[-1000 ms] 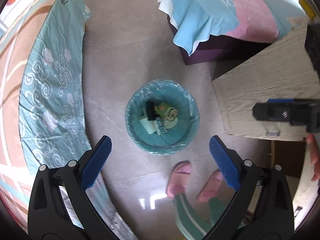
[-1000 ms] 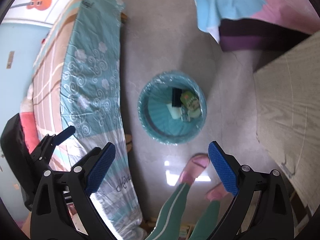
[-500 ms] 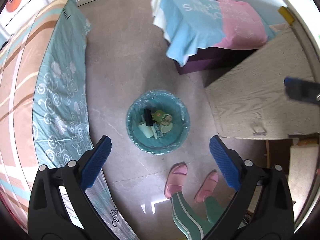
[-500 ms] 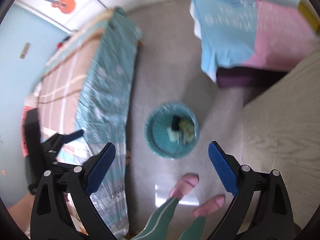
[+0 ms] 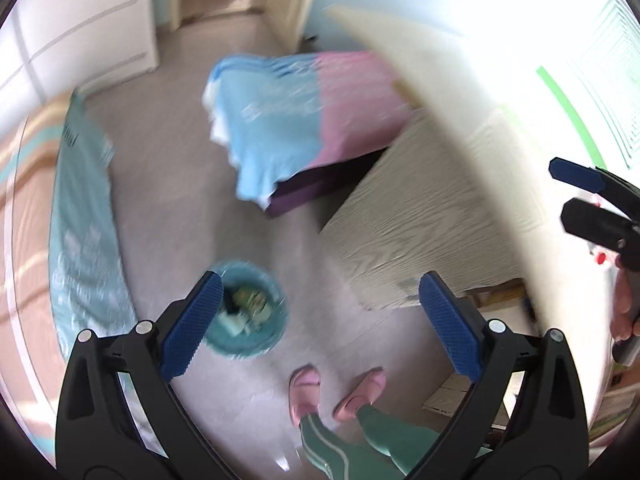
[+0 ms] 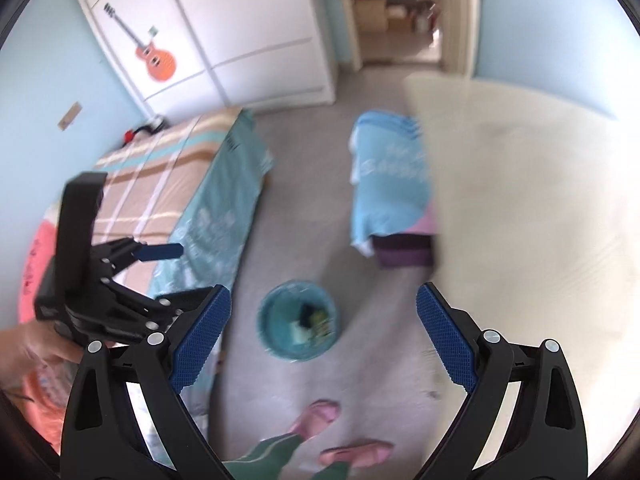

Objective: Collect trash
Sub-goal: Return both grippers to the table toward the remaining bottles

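Trash bin [image 5: 246, 316], teal-lined, on the floor [image 6: 304, 208], holding blurred litter [image 6: 312, 320]. Left tongs [image 5: 320, 320] held above the bin, spread, empty. Right tongs [image 6: 324, 336] likewise above it, spread, empty. Bed [image 6: 180, 184] left of bin; bench [image 5: 420, 216] right of it, edge smeared. Pink slippers [image 5: 306, 390] just nearside of bin.

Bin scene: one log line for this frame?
left gripper: open, empty | right gripper: open, empty | bin: on floor, holds trash | views motion-blurred
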`<state>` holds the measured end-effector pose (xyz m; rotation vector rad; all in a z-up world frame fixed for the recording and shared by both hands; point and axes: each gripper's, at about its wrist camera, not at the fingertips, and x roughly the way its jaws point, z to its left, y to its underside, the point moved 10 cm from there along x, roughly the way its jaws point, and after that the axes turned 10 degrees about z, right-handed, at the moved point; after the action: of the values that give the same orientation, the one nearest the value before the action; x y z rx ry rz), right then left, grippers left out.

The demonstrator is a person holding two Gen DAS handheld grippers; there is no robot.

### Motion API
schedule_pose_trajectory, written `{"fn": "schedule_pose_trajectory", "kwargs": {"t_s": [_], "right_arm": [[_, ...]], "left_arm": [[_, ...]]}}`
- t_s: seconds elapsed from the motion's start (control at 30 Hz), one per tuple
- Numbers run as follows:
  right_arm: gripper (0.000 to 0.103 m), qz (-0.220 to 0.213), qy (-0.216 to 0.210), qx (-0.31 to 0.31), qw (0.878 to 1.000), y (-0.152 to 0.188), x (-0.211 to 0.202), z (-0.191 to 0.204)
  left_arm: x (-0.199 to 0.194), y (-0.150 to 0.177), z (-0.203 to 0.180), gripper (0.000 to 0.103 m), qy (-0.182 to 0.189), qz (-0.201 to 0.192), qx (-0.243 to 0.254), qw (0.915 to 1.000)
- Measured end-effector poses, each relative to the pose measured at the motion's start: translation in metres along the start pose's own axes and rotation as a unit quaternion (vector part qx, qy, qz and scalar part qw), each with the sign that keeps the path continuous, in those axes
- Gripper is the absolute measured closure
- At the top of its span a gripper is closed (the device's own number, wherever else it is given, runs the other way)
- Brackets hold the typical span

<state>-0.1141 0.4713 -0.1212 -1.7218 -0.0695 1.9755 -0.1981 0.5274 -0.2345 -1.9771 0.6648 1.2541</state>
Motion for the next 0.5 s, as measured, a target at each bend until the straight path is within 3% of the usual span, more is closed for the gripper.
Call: {"fn": "schedule_pose_trajectory", "kwargs": {"t_s": [0.17,0.23,0.5], "right_arm": [[0.01,-0.005,0.025,0.037,0.999,0.037,-0.039,-0.052],[0.01,-0.003,0.039,0.062,0.997,0.055,-0.054,-0.074],[0.01,-0.03,0.1,0.168,0.98,0.139,-0.125,-0.168]], "left_arm": [[-0.012,-0.02,-0.083,0.007,-0.001,-0.042,0.096,0.9945],[-0.01,-0.023,-0.119,0.007,0.007,-0.04,0.132,0.9904],[0.009,-0.027,-0.259,0.007,0.027,-0.036,0.283,0.958]]}}
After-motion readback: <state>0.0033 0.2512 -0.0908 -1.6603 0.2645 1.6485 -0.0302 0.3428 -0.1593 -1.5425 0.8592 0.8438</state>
